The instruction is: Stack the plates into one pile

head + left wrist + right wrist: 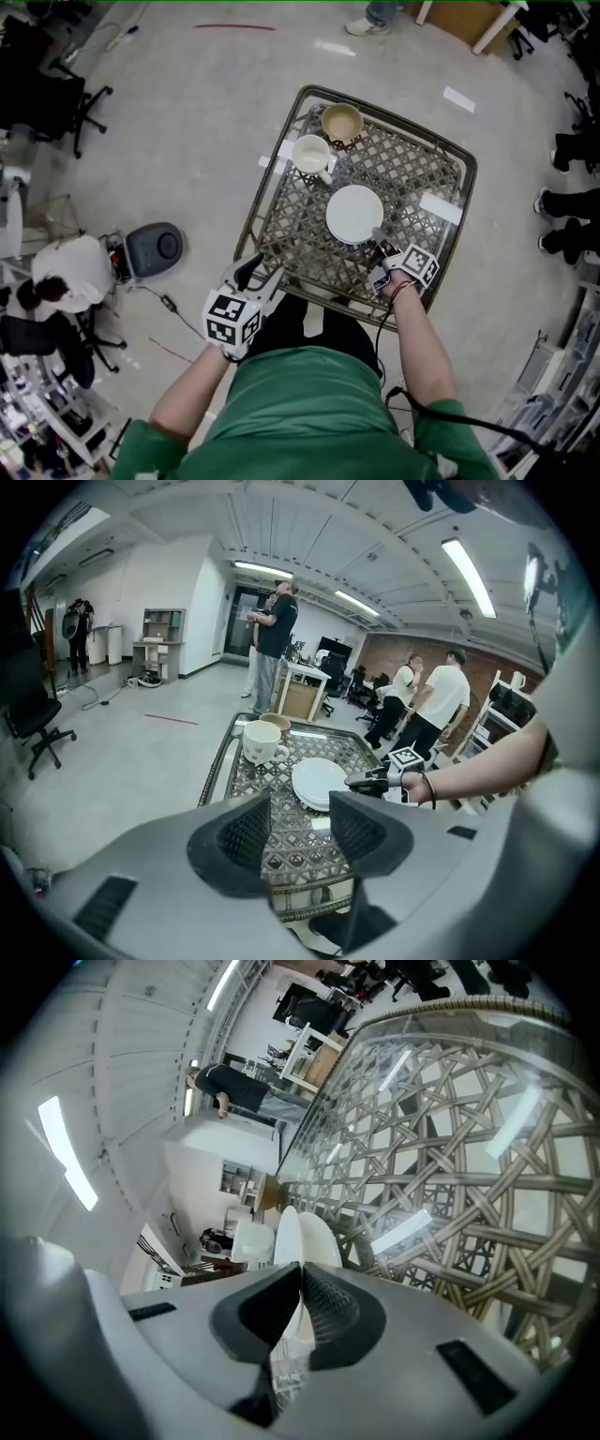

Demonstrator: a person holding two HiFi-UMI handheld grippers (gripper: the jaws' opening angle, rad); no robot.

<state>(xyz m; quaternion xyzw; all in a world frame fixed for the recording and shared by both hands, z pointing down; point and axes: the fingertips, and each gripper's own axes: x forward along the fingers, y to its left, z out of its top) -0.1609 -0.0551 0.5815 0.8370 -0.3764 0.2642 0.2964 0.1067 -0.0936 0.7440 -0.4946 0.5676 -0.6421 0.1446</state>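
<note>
Right tongs [378,240] clamp the plate [354,212], lying flat, perhaps atop another; left tongs [256,273] gape.

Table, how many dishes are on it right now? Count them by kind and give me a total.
Plates: 2, both white
Mug: 1, white
Bowl: 1, tan
Total: 4

Plates [354,214] on table [412,169], mug [310,154] behind
</note>
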